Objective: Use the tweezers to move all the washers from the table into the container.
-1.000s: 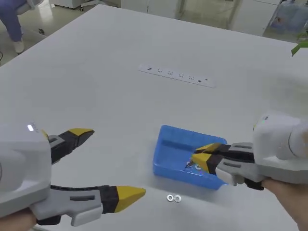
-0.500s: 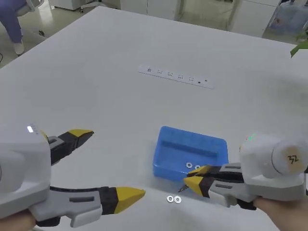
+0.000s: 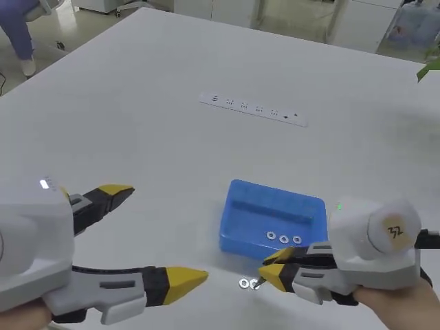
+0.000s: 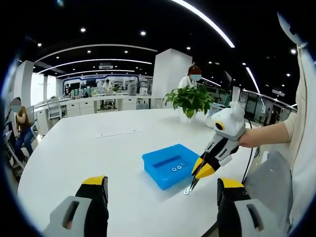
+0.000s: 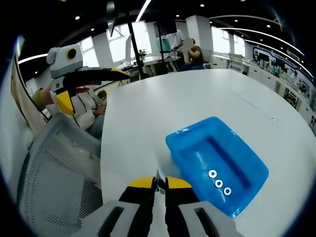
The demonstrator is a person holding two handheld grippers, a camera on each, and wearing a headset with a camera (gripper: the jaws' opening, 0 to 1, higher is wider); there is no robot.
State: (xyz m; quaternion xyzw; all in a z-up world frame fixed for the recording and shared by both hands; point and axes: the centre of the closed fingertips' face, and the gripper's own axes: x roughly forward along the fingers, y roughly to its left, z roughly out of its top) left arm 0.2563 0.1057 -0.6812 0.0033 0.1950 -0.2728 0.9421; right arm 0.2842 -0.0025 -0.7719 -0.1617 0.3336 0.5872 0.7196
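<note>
Two washers [image 3: 248,283] lie lower centre on the tabletop [image 3: 172,137]; right claw [image 3: 268,267], seemingly pinching the tweezers [image 4: 192,183], should dip slowly, nipping one rim; left claw [image 3: 168,231] spread.

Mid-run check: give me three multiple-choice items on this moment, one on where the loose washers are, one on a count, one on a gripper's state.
1. Where do the loose washers lie on the table, relative to the blue container?
A. beyond its far wall
B. on its rim
C. just in front of its near wall

2. How many washers inside the blue container?
A. one
B. three
C. five

3. The right gripper is:
A. shut on the tweezers
B. open and empty
C. shut on a washer

Answers:
1. C: two rings sit on the table beside the near wall.
2. B: three rings show on the blue floor in the head view and the right gripper view.
3. A: in the right gripper view its jaws meet around the thin tweezers.
</note>
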